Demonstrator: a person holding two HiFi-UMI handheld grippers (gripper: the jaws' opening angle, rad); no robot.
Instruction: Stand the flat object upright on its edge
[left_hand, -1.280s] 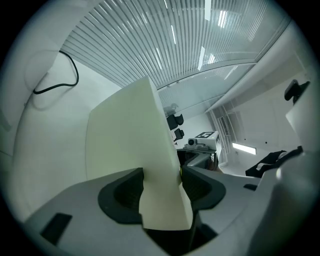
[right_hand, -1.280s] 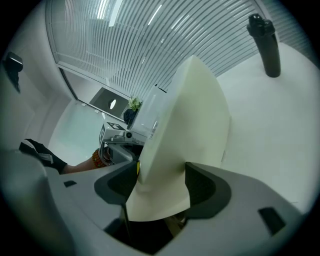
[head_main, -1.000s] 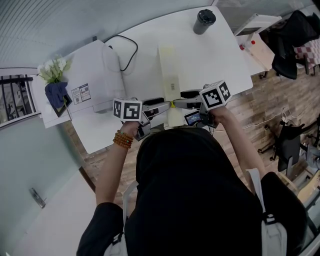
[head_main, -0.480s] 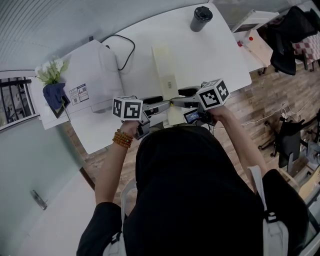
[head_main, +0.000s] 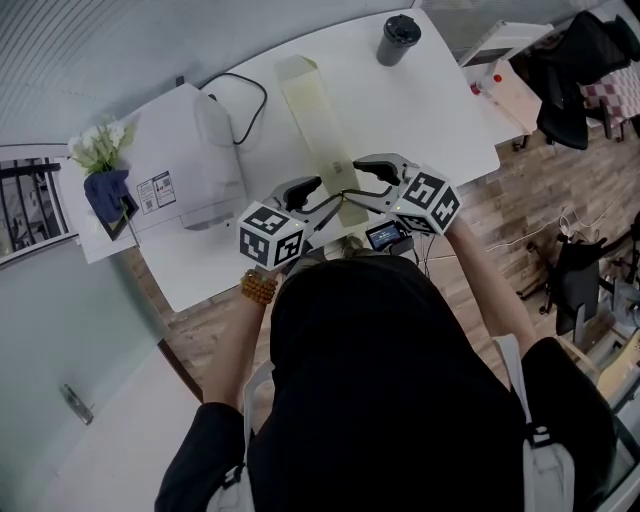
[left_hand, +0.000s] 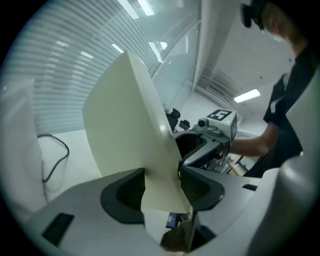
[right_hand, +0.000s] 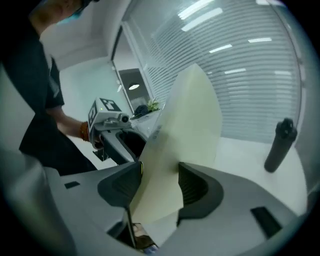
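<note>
The flat object (head_main: 318, 125) is a long cream board on the white table (head_main: 440, 110). It is tipped up onto one long edge and runs away from me. My left gripper (head_main: 314, 194) and right gripper (head_main: 366, 178) both hold its near end from opposite sides, and both pairs of jaws have just been closing with the board between them. The left gripper view shows the board (left_hand: 131, 125) pinched between both pads of the left gripper (left_hand: 162, 181). The right gripper view shows the same for the board (right_hand: 186, 130) and the right gripper (right_hand: 161, 184).
A black tumbler (head_main: 398, 40) stands at the table's far right, also seen in the right gripper view (right_hand: 279, 145). A white box-shaped device (head_main: 190, 150) with a black cable (head_main: 245, 95) sits left of the board. Flowers (head_main: 100, 145) stand beyond it. Chairs (head_main: 575, 80) are off the table's right.
The board lay flat a second ago and is now turned up onto its long edge. Both grippers have rolled with it, their marker cubes swinging outward and lower.
</note>
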